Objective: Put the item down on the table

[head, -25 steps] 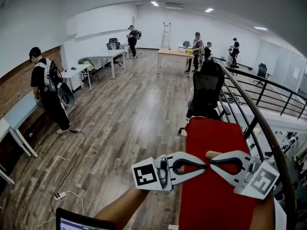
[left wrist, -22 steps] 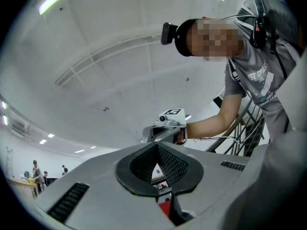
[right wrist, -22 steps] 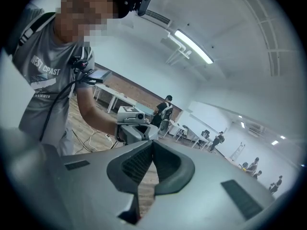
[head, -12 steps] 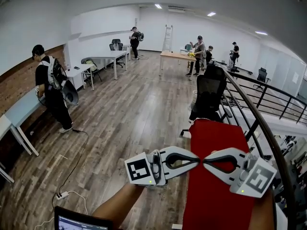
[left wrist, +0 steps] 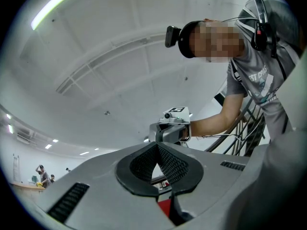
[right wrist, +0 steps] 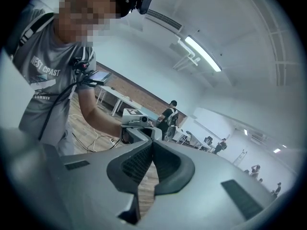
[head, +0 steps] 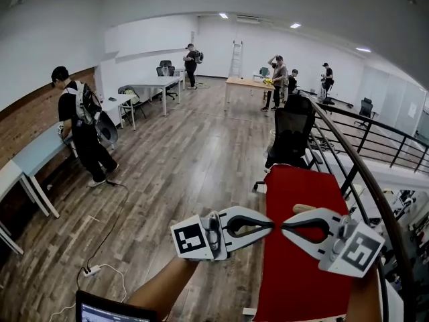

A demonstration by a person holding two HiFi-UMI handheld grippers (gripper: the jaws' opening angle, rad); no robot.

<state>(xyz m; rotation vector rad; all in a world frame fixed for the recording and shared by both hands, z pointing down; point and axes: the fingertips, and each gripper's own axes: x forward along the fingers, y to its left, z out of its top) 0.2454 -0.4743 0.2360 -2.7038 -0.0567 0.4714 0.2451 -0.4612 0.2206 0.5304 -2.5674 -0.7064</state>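
Note:
In the head view my left gripper [head: 271, 225] and right gripper [head: 284, 224] point at each other, tips almost touching, above the left part of a red table [head: 301, 274]. Both are shut with nothing between the pads. A small tan thing [head: 303, 208] shows just behind the right gripper; I cannot tell what it is. In the left gripper view the pads [left wrist: 168, 159] are pressed together, and the right gripper [left wrist: 171, 131] faces them. In the right gripper view the pads [right wrist: 144, 159] also meet, with the left gripper [right wrist: 136, 123] just beyond.
A black office chair [head: 289, 133] stands at the red table's far end. A dark railing [head: 362, 173] curves along the right. A laptop [head: 114, 310] sits at the lower left, a power strip [head: 90, 270] lies on the wood floor, and a person with a backpack [head: 84, 133] stands left.
Both grippers have moved together, still tip to tip and shut. The head view has shifted, so the room and the standing person sit a little more to the right.

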